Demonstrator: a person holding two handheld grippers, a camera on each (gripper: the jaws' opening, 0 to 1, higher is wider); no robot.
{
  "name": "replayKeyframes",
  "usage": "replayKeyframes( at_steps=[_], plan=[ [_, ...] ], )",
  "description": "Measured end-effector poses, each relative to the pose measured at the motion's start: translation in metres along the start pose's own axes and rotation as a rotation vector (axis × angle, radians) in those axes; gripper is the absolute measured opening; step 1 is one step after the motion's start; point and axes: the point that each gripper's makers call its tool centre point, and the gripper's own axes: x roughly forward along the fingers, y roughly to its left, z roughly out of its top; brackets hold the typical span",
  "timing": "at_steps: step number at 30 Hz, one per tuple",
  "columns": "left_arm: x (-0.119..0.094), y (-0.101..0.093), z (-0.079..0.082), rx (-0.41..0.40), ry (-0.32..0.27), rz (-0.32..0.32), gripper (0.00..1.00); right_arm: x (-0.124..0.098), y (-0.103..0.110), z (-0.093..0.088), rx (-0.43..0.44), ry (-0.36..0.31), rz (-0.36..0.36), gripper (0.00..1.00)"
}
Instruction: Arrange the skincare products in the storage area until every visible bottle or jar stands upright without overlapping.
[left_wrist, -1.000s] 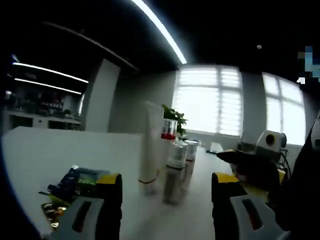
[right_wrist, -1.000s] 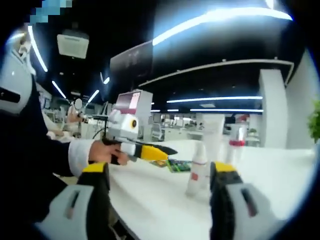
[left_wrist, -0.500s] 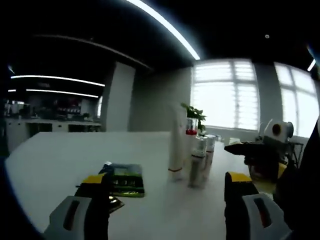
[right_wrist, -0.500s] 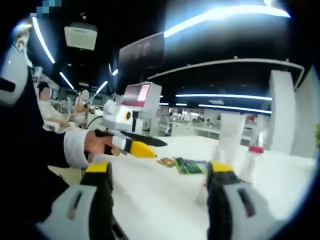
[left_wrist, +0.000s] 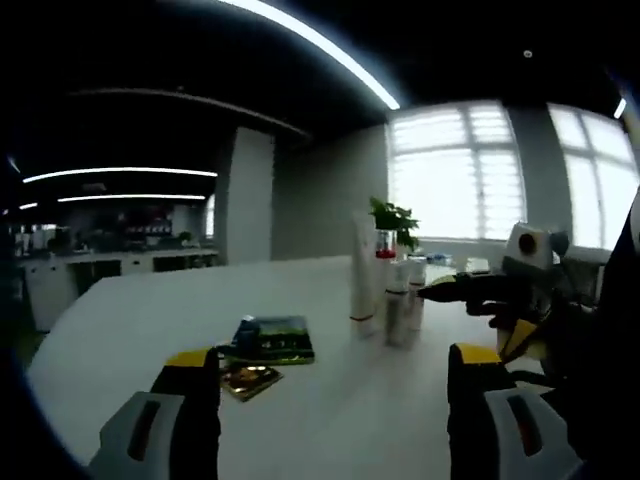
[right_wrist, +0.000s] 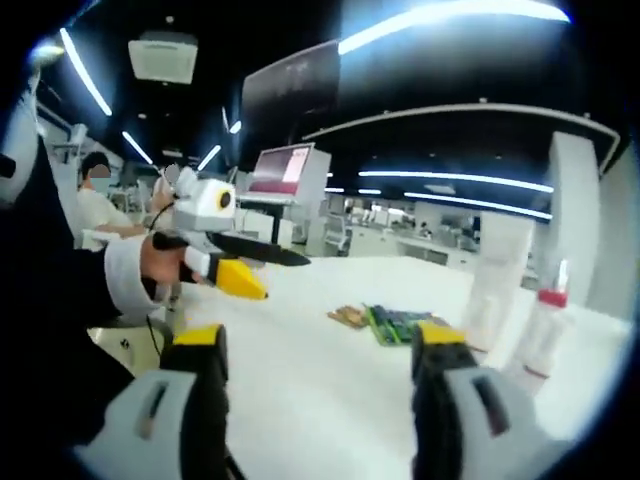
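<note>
Currently both my grippers, left (left_wrist: 330, 400) and right (right_wrist: 325, 385), gape empty; the tall white upright tube (left_wrist: 361, 272) tips easily if I clip it.

Bare table (left_wrist: 150, 320) ahead; sachets (left_wrist: 265, 345) and upright bottles (left_wrist: 385, 295) block far side.

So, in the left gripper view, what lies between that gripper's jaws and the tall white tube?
In the left gripper view, bare white table between the left gripper and the tall white tube; flat green and gold packets lie off to one side.
</note>
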Motion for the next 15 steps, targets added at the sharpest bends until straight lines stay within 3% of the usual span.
replayKeyframes(
  at_steps=[9, 15],
  plan=[
    [-0.030, 0.005, 0.006, -0.034, -0.081, 0.008, 0.95, 0.028, 0.010, -0.007, 0.003, 0.071, 0.022, 0.68],
    [-0.045, 0.004, -0.003, -0.042, -0.051, 0.002, 0.96, 0.053, -0.005, -0.012, 0.039, 0.108, -0.002, 0.63]
  ],
)
